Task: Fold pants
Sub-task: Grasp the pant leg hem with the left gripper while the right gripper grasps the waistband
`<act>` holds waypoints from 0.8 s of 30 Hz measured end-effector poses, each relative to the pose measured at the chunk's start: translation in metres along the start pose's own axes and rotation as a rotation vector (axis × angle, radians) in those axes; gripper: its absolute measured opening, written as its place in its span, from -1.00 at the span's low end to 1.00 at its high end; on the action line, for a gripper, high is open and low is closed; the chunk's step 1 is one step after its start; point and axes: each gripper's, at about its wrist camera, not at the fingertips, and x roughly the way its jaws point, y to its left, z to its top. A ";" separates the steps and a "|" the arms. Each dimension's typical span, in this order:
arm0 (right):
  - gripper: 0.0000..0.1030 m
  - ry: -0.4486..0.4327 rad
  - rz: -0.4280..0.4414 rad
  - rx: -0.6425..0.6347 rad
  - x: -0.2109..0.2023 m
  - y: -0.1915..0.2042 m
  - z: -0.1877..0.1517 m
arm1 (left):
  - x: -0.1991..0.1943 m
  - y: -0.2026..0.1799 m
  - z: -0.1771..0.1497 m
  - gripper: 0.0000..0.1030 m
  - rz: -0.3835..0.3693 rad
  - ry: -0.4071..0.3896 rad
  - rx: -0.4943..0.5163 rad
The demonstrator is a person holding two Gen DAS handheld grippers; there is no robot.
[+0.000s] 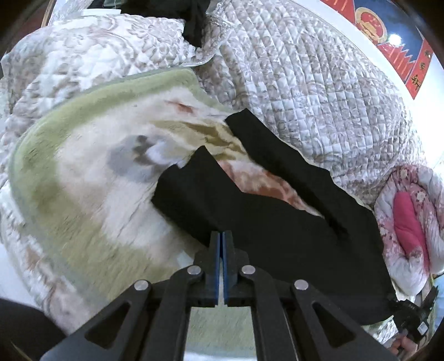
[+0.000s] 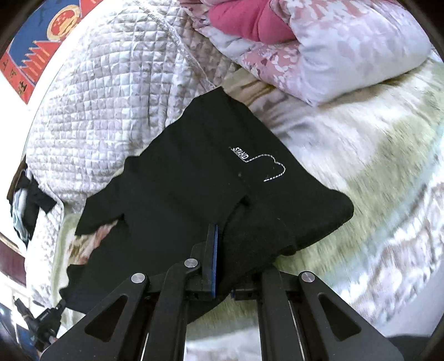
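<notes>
Black pants (image 1: 277, 222) hang a little above a fleece blanket, and their two legs trail away from me toward the quilt. My left gripper (image 1: 222, 236) is shut on the near edge of the pants, its blue pads pressed together. The right gripper (image 1: 410, 313) holds the far corner at the lower right. In the right wrist view the pants (image 2: 180, 194) show a white stitched logo (image 2: 258, 163). My right gripper (image 2: 222, 244) is shut on the waist; cloth drapes over its right finger and hides it. The left gripper (image 2: 45, 319) shows at the lower left.
A cream and green fleece blanket (image 1: 83, 180) covers the bed under the pants. A quilted cover (image 1: 305, 83) lies behind it, and a pink floral duvet (image 2: 333, 50) is piled to one side. Dark clothing (image 1: 194, 22) lies at the far end. A red and blue poster (image 1: 388, 36) hangs on the wall.
</notes>
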 end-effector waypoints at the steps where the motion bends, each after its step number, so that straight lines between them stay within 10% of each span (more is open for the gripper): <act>1: -0.90 0.012 -0.013 0.006 0.004 -0.003 -0.001 | 0.000 0.002 -0.006 -0.95 0.015 0.012 0.000; 24: -0.89 -0.032 -0.021 0.090 -0.014 -0.028 -0.005 | -0.022 0.004 -0.031 -0.95 0.073 -0.016 0.033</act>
